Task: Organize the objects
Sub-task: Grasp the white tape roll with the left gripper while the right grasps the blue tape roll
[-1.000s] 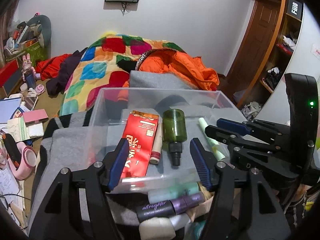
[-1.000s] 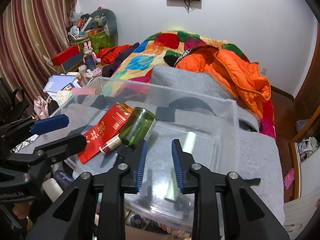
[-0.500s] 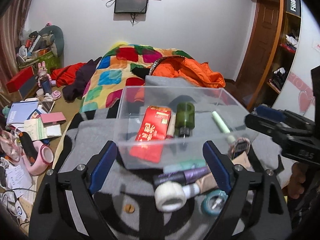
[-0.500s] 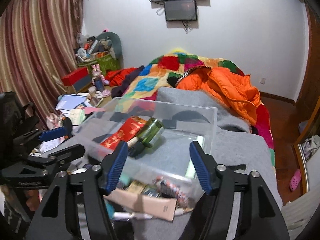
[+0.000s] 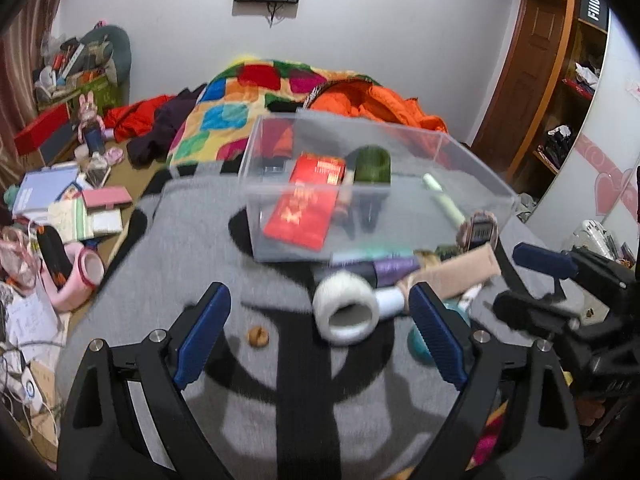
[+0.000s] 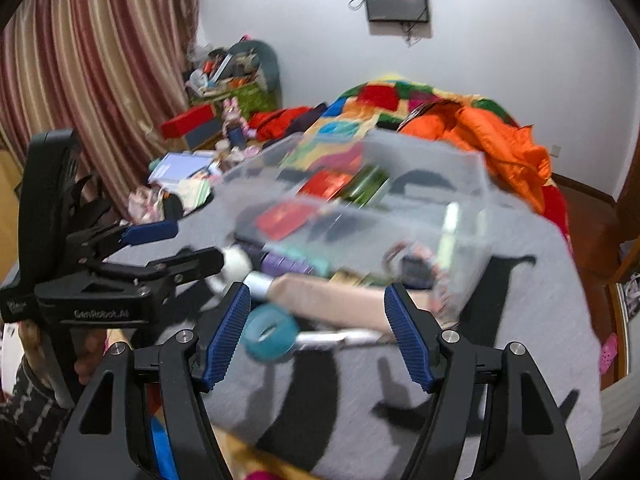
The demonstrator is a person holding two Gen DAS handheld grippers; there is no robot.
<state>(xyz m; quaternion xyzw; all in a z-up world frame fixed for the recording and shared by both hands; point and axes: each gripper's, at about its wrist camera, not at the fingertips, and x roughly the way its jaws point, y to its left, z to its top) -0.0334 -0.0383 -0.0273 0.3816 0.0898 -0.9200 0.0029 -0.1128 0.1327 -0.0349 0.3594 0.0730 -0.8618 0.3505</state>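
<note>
A clear plastic box (image 5: 476,172) (image 6: 476,184) stands on a grey blanket and holds a red packet (image 5: 308,204), a green bottle (image 5: 373,166) and a pale green tube (image 5: 442,200). In front of it lie a white tape roll (image 5: 346,309), a purple tube (image 5: 394,268), a beige box (image 5: 460,272) (image 6: 332,300) and a teal roll (image 6: 271,334). My left gripper (image 5: 320,338) is open and empty, just short of the white roll. My right gripper (image 6: 318,334) is open and empty, near the teal roll.
The grey blanket (image 5: 240,312) has black markings and a small brown bit (image 5: 258,336). A cluttered floor with books (image 5: 48,188) and a pink object (image 5: 82,276) lies to the left. A patchwork quilt (image 5: 244,104) and orange jacket (image 5: 380,104) lie behind the box.
Both grippers have drawn back from the box toward me and opened wide. The loose items in front of the box have come into view.
</note>
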